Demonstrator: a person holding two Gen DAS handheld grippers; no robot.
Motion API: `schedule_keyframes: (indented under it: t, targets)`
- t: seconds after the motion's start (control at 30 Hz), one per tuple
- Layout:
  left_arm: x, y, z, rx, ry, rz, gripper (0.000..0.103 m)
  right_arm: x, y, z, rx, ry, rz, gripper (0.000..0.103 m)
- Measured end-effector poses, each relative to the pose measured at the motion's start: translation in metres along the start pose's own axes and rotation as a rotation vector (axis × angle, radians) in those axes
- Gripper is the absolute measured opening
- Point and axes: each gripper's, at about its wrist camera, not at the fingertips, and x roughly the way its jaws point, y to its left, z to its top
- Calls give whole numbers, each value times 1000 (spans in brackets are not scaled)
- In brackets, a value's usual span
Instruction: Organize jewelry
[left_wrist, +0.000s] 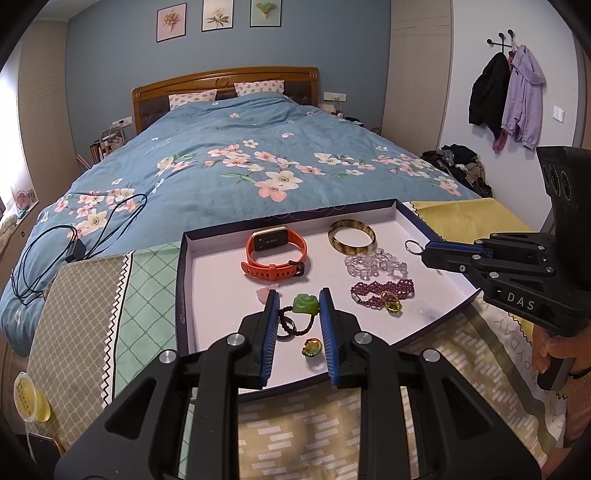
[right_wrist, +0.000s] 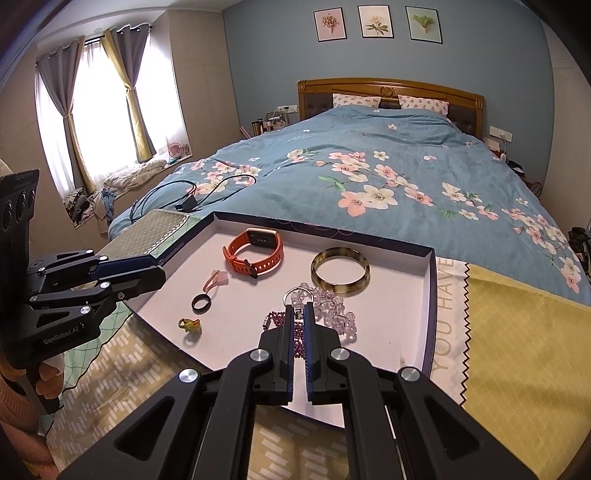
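A shallow white tray (left_wrist: 221, 295) holds jewelry: an orange smartwatch (left_wrist: 275, 254), an amber bangle (left_wrist: 352, 236), a clear bead bracelet (left_wrist: 375, 264), a purple bead bracelet (left_wrist: 380, 291), a green jade pendant on a dark cord (left_wrist: 306, 304), a yellow-green ring (left_wrist: 311, 347) and a black ring (right_wrist: 202, 303). My left gripper (left_wrist: 297, 308) is open, its fingers either side of the jade pendant. My right gripper (right_wrist: 300, 312) is shut on a silver ring (right_wrist: 298, 295), held above the bead bracelets; it also shows in the left wrist view (left_wrist: 424, 253).
The tray (right_wrist: 430, 295) lies on patterned cloths (left_wrist: 92, 295) at the foot of a bed with a blue floral duvet (left_wrist: 258, 147). A black cable and charger (left_wrist: 74, 251) lie on the bed at left. A yellow tub (left_wrist: 27, 397) sits at the lower left.
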Motion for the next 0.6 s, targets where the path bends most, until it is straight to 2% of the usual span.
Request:
schedule_keyframes:
  t: [0.6]
  targets:
    - [7,1,1,-3,9,3,22,10,-3,1,5,19,3,3]
